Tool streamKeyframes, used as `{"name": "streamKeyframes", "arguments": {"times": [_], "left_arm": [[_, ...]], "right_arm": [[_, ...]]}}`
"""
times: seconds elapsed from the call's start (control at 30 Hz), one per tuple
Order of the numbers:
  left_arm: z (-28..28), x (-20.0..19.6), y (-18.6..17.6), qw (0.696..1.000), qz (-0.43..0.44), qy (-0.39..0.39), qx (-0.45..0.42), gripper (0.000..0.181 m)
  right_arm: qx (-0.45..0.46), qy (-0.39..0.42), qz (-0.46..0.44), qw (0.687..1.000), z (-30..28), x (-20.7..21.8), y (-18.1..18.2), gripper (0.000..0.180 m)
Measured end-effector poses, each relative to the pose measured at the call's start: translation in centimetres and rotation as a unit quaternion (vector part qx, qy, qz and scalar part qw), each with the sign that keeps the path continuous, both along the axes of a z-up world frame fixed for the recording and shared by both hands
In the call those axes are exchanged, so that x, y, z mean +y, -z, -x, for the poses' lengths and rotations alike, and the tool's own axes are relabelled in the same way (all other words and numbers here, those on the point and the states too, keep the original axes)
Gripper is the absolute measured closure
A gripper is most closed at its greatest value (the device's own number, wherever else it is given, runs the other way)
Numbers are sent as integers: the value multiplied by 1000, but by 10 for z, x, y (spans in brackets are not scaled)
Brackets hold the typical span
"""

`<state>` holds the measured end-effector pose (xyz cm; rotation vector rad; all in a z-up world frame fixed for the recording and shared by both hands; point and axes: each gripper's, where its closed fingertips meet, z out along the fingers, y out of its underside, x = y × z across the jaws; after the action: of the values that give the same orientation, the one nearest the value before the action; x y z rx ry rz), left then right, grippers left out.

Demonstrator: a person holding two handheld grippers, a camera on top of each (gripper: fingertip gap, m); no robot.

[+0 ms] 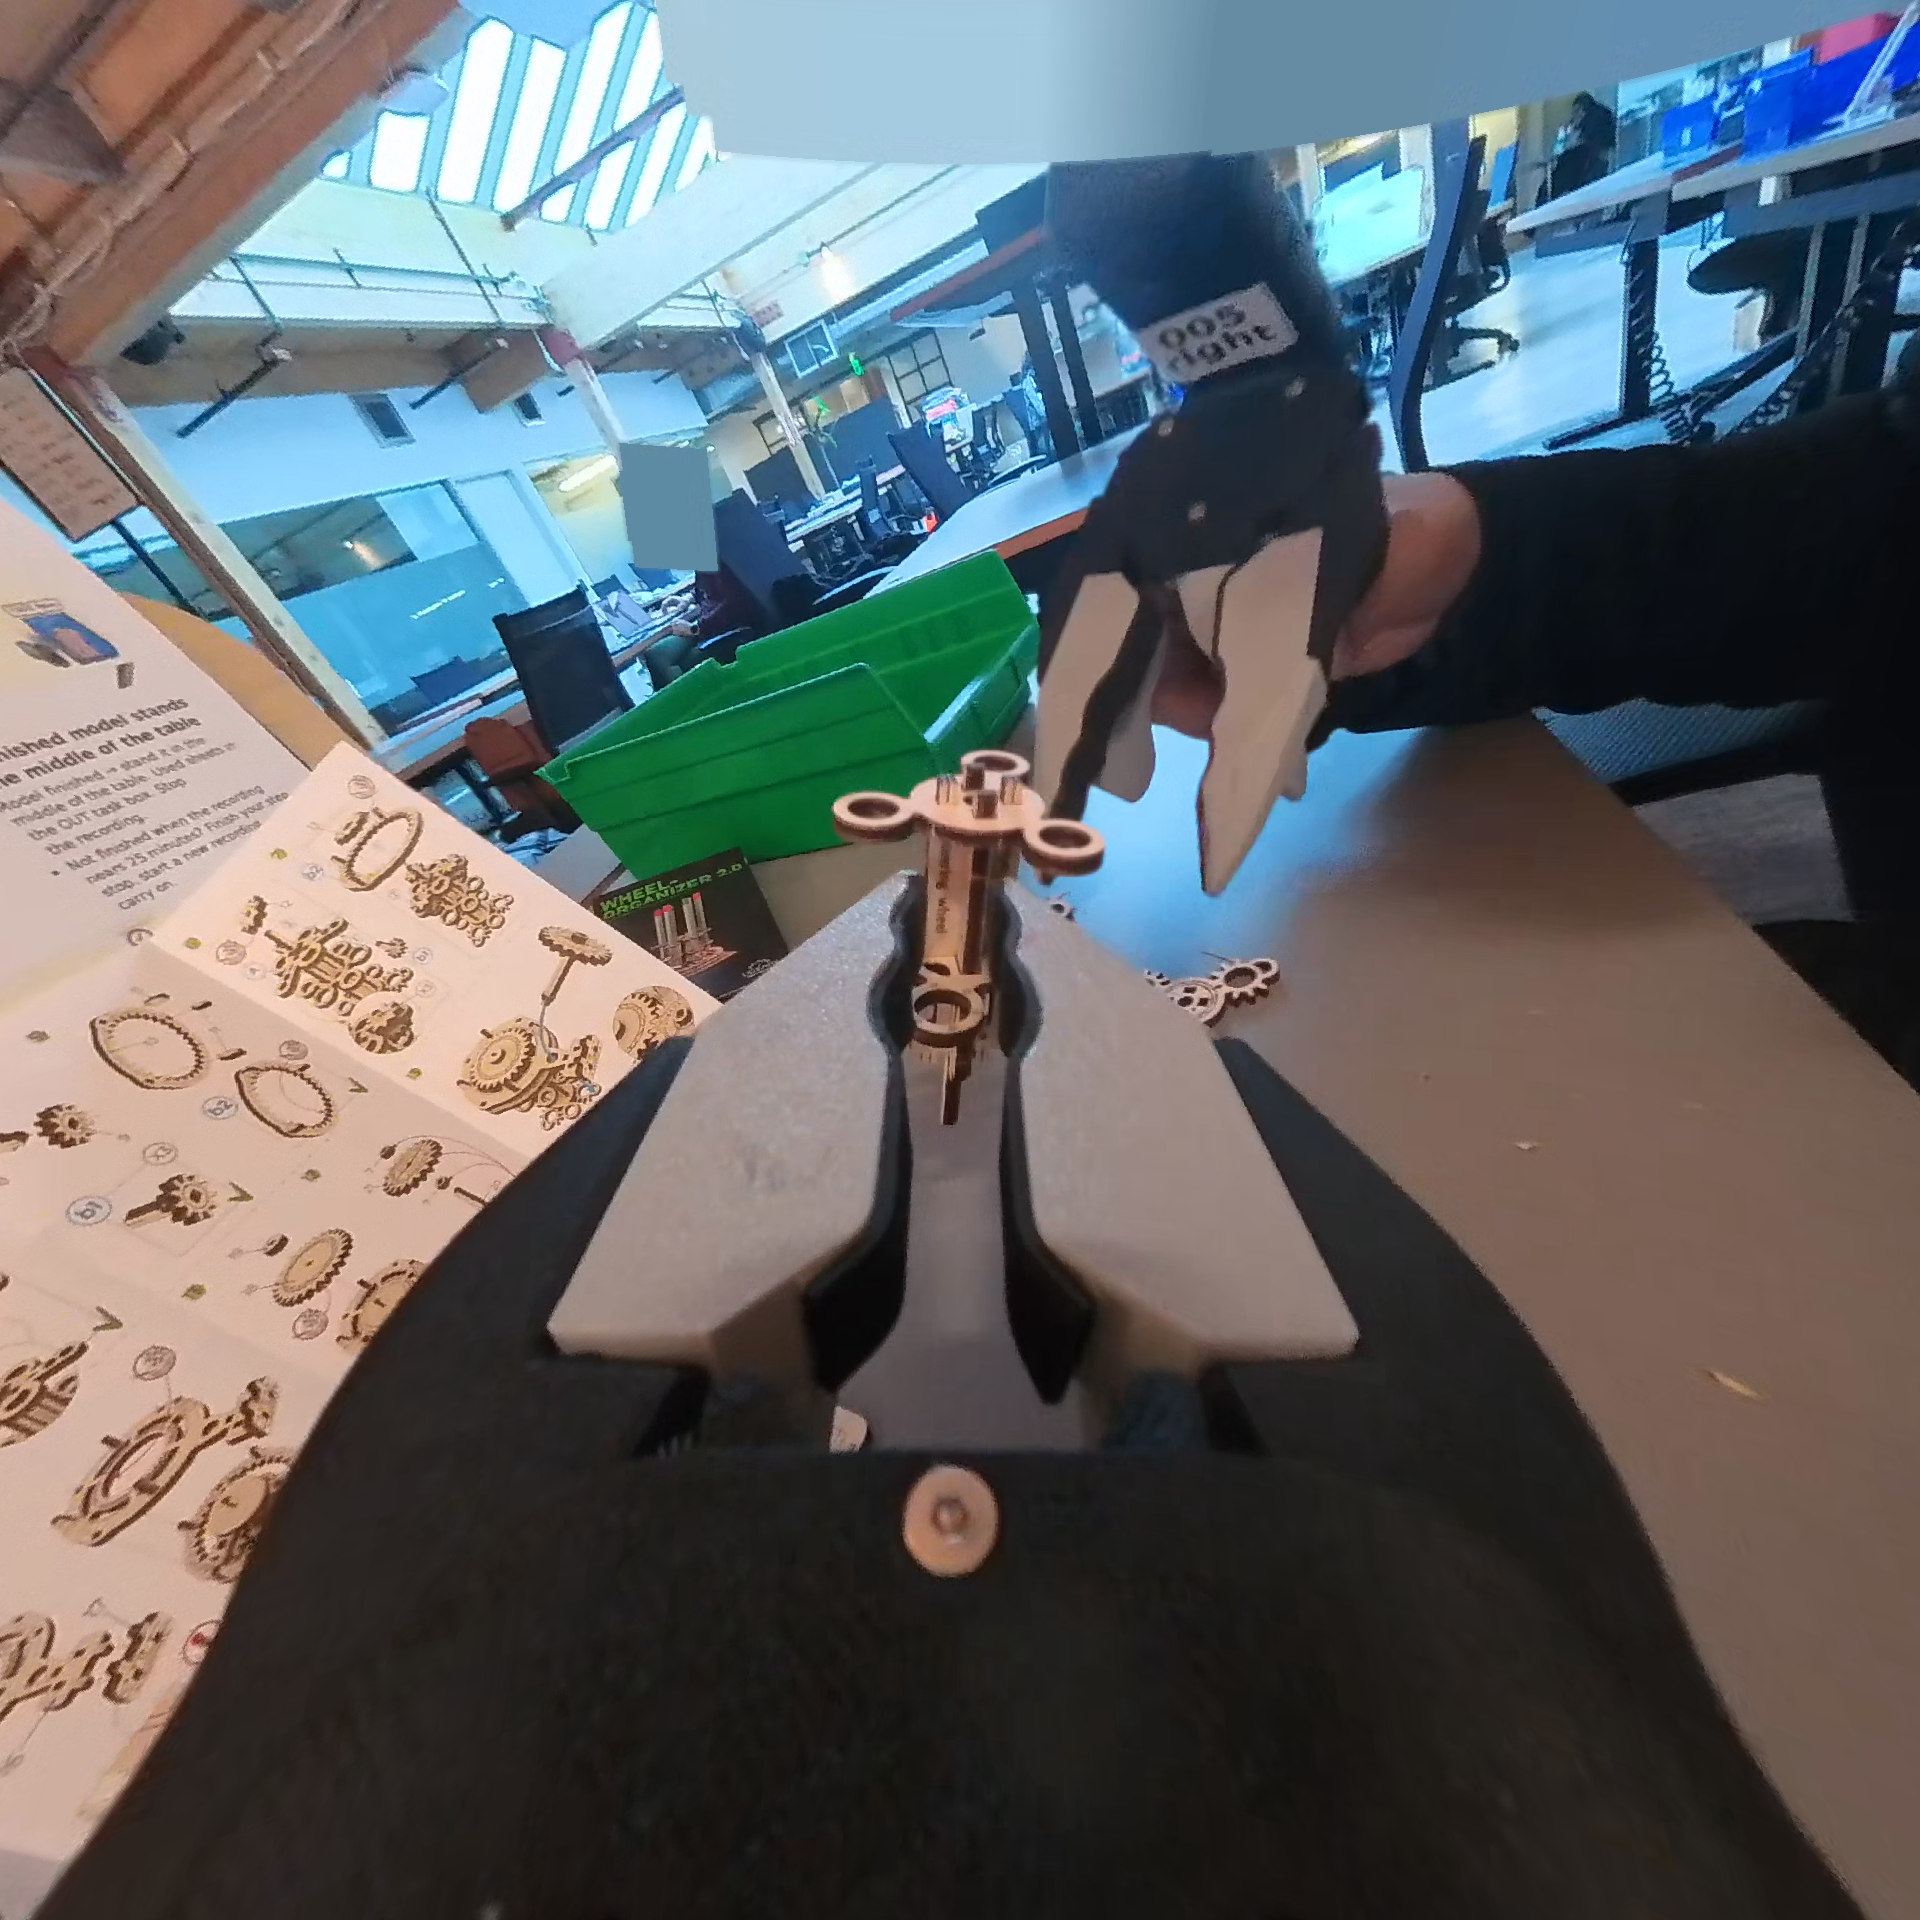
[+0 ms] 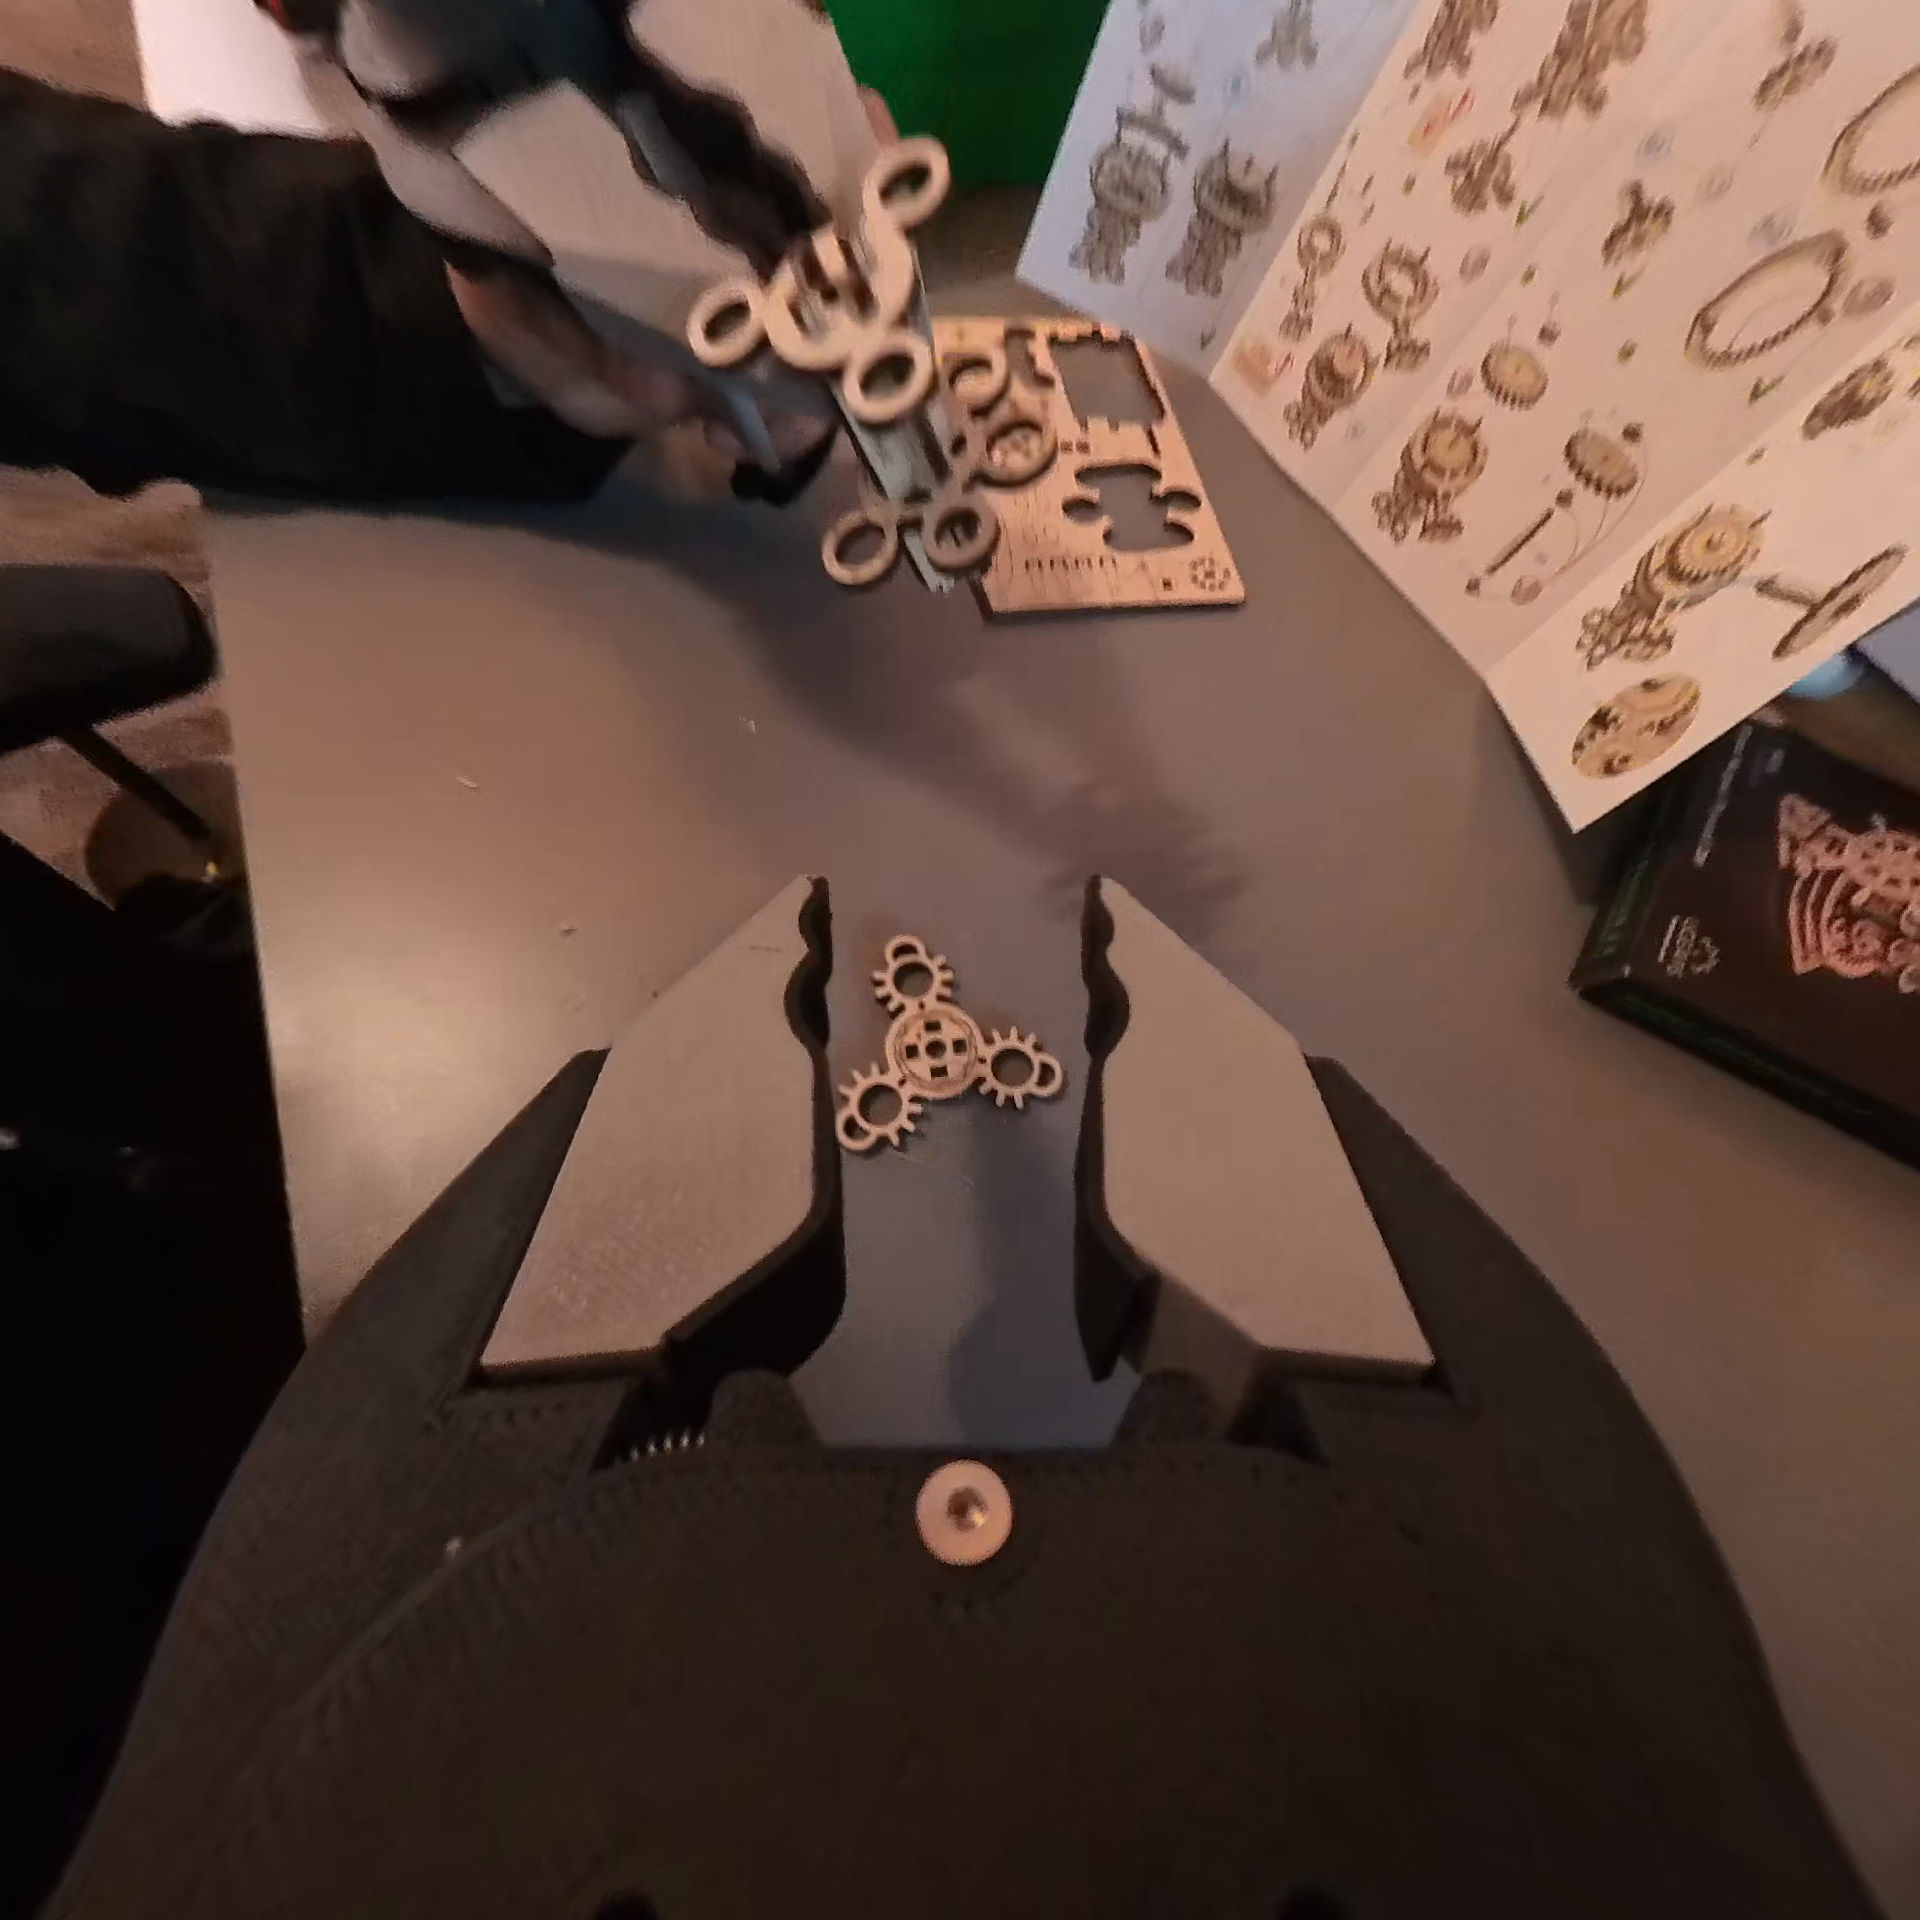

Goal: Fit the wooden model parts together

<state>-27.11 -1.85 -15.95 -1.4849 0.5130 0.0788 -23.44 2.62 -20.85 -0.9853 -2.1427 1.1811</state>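
My left gripper is shut on a wooden shaft assembly. The assembly has a three-ring plate at the top and another ring plate between my fingers. It is held upright above the grey table; it also shows blurred in the right wrist view. My right gripper is open and points down at the table. A flat three-lobed toothed wooden piece lies on the table between its fingers, touching neither. The same piece shows in the left wrist view, below the right gripper.
A punched wooden parts sheet lies on the table behind the held assembly. An instruction sheet is spread at the left. A dark kit box and green bins stand at the far side. The table edge runs along the right. One gripper's finger ends stand about 9 centimetres off the other's.
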Motion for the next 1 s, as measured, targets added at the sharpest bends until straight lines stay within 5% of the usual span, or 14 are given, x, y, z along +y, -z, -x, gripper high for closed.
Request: {"name": "streamKeyframes", "arguments": {"times": [0.5,1.0], "left_arm": [[-34,-14,-4,994,-33,96,42,172],[-36,-8,12,993,-3,84,82,172]], "right_arm": [[69,-20,11,997,-4,-9,-25,138],[66,-29,-1,997,-7,-8,-20,138]]}}
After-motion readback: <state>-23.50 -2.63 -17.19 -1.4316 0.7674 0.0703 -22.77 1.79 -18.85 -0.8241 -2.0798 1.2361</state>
